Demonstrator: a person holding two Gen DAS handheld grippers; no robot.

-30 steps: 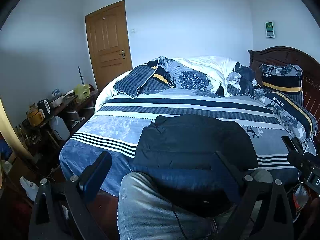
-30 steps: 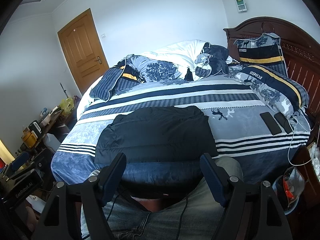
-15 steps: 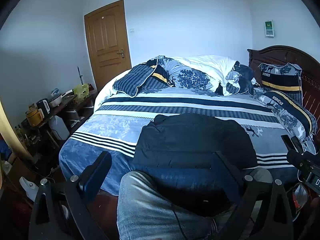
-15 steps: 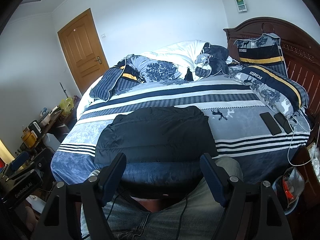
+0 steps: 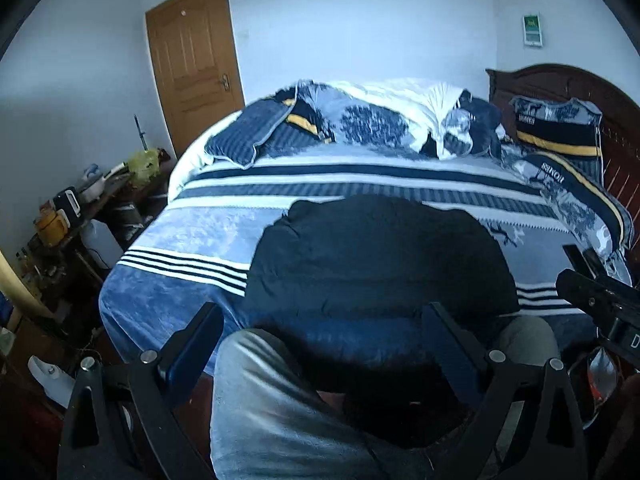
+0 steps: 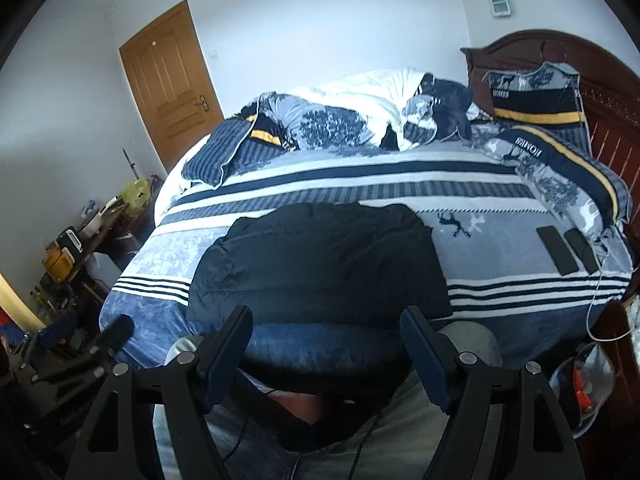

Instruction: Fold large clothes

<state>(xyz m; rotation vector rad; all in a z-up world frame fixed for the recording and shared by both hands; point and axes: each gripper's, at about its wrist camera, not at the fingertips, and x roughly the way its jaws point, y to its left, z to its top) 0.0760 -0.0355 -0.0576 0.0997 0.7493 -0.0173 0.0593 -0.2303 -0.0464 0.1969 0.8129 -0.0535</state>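
Note:
A dark padded jacket (image 5: 376, 256) lies folded flat as a rough rectangle on the striped blue and white bed (image 5: 192, 240), near the front edge. It also shows in the right wrist view (image 6: 320, 256). My left gripper (image 5: 320, 336) is open and empty, held back over the person's jeans-clad knees, short of the bed. My right gripper (image 6: 326, 340) is open and empty too, held back from the jacket's near edge. The right gripper's body (image 5: 600, 300) shows at the right edge of the left wrist view.
A heaped duvet (image 6: 360, 120) and pillows (image 6: 560, 152) lie at the bed's far side by a wooden headboard (image 6: 608, 92). Two phones (image 6: 568, 250) with a cable lie on the bed at right. A cluttered side table (image 5: 80, 208) stands at left, a wooden door (image 5: 192, 60) behind it.
Both grippers have stayed open and almost still. The left wrist view has shifted slightly. The jacket has not moved.

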